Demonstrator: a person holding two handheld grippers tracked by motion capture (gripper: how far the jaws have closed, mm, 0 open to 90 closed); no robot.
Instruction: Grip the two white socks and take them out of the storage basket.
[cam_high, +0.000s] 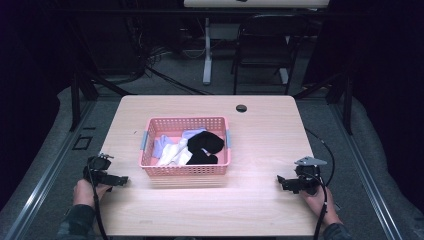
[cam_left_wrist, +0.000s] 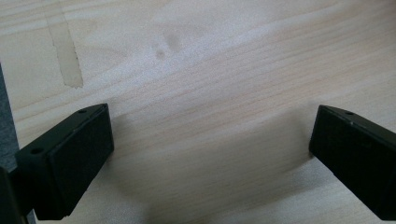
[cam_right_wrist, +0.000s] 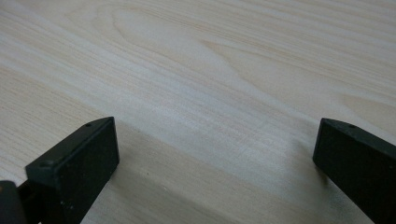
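Table (cam_high: 260, 150): basket (cam_high: 185, 170) between both grippers.

The high view sits up above the near side looking forward and down over the whole worktop (cam_high: 260, 150), while each hand-held gripper view rides super close to the wood, peering along its own black jaws, so all three share that same pale worktop surface.

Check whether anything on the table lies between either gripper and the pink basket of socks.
Nothing visible does. Bare wooden table separates the left gripper and the right gripper from the pink basket; both are open and empty. The black sock lies on top inside it.
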